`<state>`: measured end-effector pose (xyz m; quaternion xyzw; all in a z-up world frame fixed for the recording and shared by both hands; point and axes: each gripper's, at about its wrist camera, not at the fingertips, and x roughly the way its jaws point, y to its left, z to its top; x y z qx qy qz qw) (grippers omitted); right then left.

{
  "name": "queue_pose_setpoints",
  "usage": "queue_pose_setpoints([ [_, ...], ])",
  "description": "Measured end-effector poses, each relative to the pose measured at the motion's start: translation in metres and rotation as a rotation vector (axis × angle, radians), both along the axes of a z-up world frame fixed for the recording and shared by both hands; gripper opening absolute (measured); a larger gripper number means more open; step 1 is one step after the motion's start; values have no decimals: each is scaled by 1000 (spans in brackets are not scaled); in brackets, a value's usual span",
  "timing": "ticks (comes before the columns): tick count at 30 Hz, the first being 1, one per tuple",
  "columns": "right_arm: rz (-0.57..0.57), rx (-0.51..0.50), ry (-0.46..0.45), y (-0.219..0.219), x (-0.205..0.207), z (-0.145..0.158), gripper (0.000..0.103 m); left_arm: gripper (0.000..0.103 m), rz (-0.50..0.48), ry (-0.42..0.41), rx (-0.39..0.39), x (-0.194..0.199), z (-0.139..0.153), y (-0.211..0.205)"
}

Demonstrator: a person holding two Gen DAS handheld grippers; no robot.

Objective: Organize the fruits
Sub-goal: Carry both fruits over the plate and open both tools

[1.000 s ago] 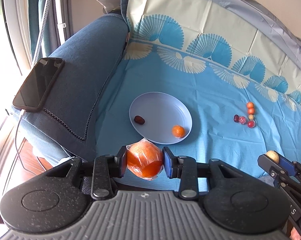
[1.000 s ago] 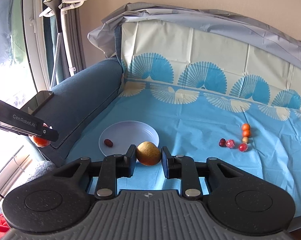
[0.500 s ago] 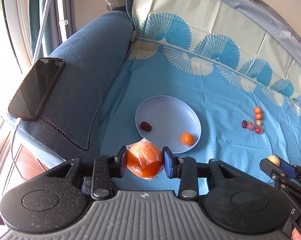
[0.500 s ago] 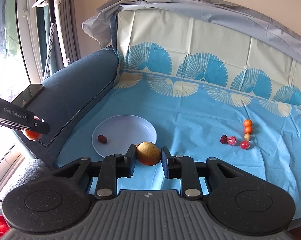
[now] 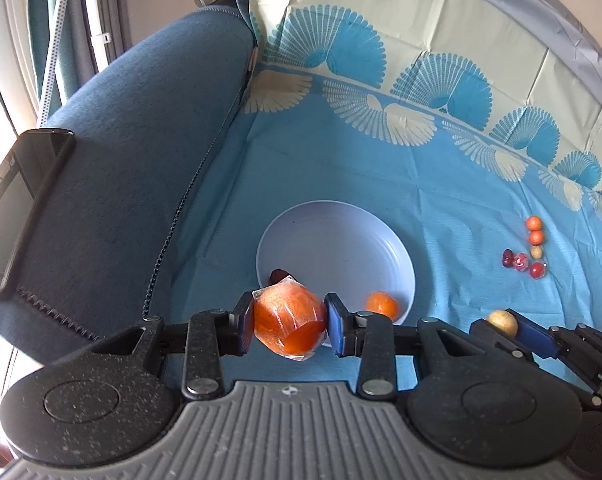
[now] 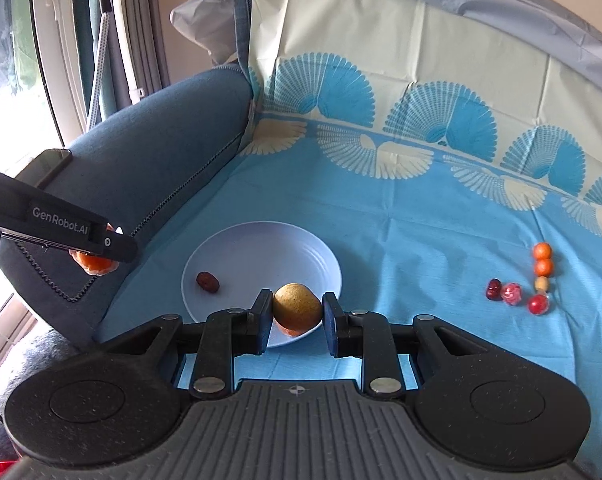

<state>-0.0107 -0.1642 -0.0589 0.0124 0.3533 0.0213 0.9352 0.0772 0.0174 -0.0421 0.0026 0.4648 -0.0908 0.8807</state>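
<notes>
Delivery is the step in hand, as I read it: both grippers carry fruit toward the pale plate [image 6: 205, 256] on the blue sofa cover [image 5: 441, 208], and each load has yet to be set down. Nearest the plate's front rim, the left gripper [image 5: 289, 318] has its jaws clamped on a large wrapped orange fruit [image 5: 289, 320], the film crinkling out past the pads, and it points steeply down at the plate's near-left edge. Just to the plate's near-right side, the right gripper [image 6: 297, 312] has its jaws shut tight on a small yellow-brown fruit [image 6: 297, 306], angled down less sharply, with the fruit hanging over the front rim. Inside the plate lie a small orange fruit [image 5: 382, 305] at the near-right and a dark date-like fruit [image 6: 207, 282] at the left, so the next move calls for lowering each load over bare plate before the jaws part; otherwise, I judge, round fruit may roll off or knock the others. The two grippers sit close together and could crowd each other there. Well to the right of the plate waits a small cluster of fruits [image 6: 521, 284]. To the plate's left, on the sofa arm [image 5: 141, 128], rests a phone [image 5: 17, 208].
</notes>
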Motion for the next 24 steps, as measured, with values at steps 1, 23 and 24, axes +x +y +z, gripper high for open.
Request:
queue_pose_setpoints([
  [1, 5, -4, 7, 1, 7, -5, 28, 40, -5, 7, 3, 7, -5, -2],
  [23, 115, -73, 142, 5, 120, -93, 53, 100, -98, -21, 114, 99, -87, -49],
  [24, 112, -68, 132, 4, 119, -89, 62, 103, -81, -75, 101, 93, -78, -46],
])
